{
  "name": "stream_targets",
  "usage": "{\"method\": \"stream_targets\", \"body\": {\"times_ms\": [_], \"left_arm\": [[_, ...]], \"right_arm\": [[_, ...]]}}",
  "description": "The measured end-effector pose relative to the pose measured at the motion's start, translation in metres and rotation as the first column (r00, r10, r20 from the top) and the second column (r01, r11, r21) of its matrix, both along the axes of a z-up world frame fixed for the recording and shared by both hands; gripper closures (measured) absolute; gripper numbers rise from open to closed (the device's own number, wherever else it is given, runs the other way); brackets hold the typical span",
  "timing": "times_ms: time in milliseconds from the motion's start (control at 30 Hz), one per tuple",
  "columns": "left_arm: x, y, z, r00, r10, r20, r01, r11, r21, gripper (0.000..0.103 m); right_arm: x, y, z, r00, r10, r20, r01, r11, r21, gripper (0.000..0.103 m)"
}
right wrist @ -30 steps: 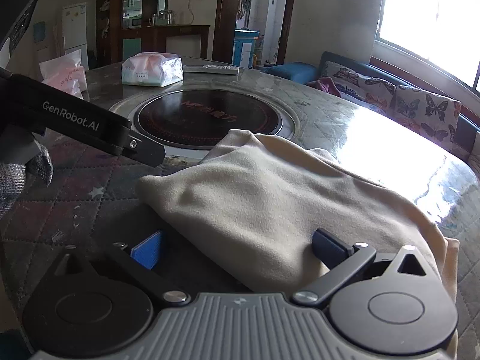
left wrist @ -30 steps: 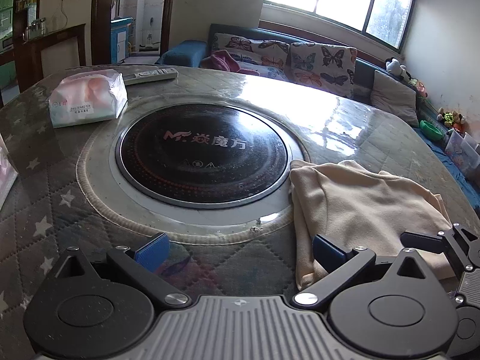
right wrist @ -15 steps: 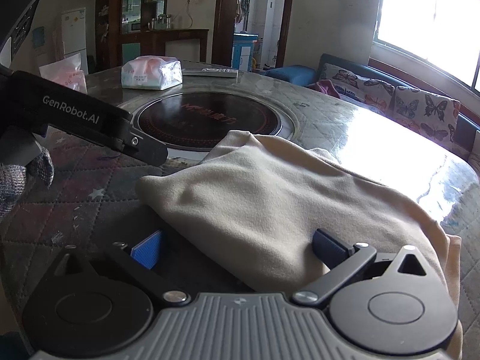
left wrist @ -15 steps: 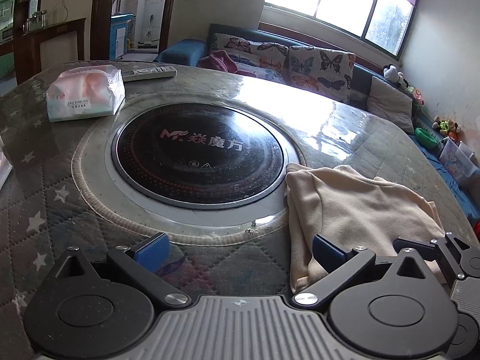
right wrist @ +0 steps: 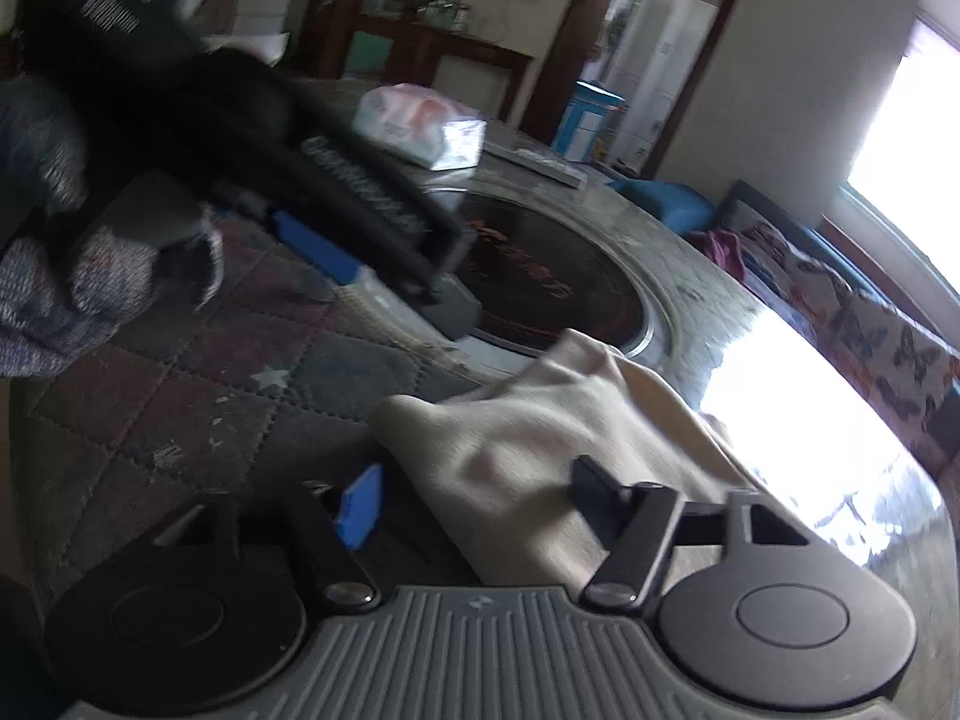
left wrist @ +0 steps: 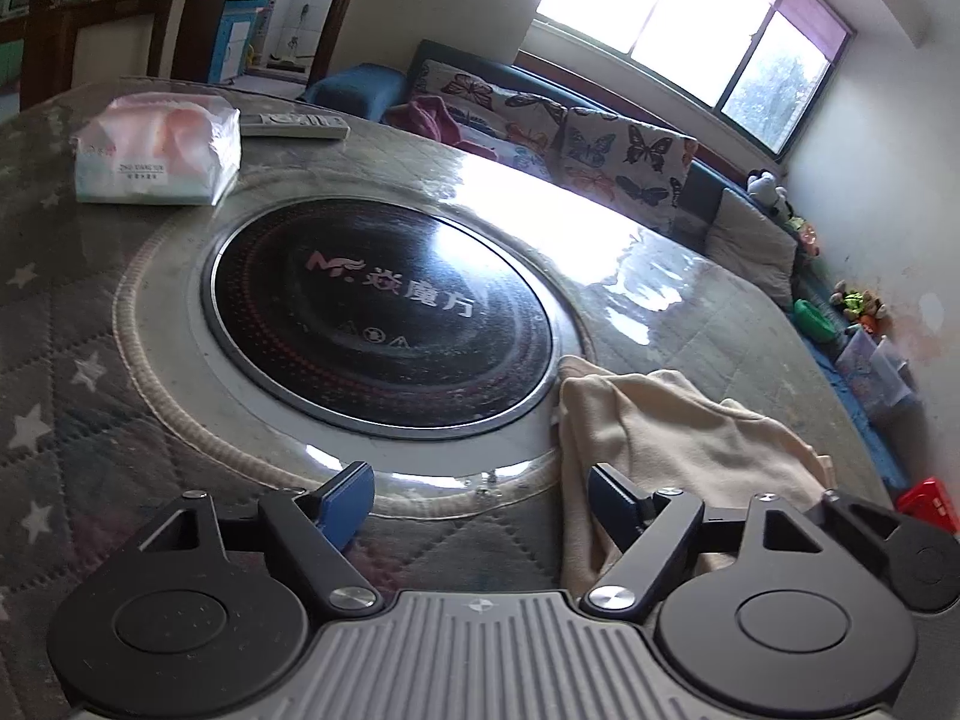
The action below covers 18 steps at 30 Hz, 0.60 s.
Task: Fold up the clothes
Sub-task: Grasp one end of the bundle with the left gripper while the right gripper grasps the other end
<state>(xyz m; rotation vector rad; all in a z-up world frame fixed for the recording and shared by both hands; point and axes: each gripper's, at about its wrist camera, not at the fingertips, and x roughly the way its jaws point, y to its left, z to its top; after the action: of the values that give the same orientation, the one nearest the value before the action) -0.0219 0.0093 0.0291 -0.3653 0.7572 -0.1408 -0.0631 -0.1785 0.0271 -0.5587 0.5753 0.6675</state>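
Note:
A folded cream garment lies on the quilted table cover, right of the round black cooktop. My left gripper is open and empty, its right finger beside the garment's near left edge. In the right wrist view the garment lies between the fingers of my open right gripper, which holds nothing. The left gripper appears there as a blurred black body with a blue pad above the table, up left.
A tissue pack and a remote lie at the table's far left. The glossy table curves away to the right. A sofa with butterfly cushions stands behind. A gloved hand holds the left gripper.
Both grippers have tilted and shifted, and the right view is now blurred by motion. The left gripper has swung further over the table. The garment has stayed in place.

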Motion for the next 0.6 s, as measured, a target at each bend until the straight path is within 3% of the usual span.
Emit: {"method": "stream_targets", "body": {"times_ms": [200,300,467,600], "left_arm": [[0.006,0.003,-0.002,1.000,-0.006,-0.028,0.003,0.991,-0.130,0.023],[0.010,0.005,-0.003,0.999,0.001,-0.046,-0.011,0.977,-0.213,0.021],[0.020,0.001,-0.005,0.996,0.001,-0.084,-0.029,0.941,-0.338,0.018],[0.033,-0.006,-0.011,0.991,-0.009,-0.134,-0.052,0.894,-0.446,0.018]], "right_arm": [[0.001,0.010,0.006,0.999,0.046,0.029,-0.046,0.999,-0.024,0.082],[0.001,0.015,0.009,0.997,0.070,0.042,-0.068,0.997,-0.037,0.085],[0.014,-0.004,0.035,1.000,0.017,0.006,-0.017,0.995,0.096,0.086],[0.019,-0.018,0.046,1.000,-0.003,-0.009,0.004,0.988,0.152,0.087]]}}
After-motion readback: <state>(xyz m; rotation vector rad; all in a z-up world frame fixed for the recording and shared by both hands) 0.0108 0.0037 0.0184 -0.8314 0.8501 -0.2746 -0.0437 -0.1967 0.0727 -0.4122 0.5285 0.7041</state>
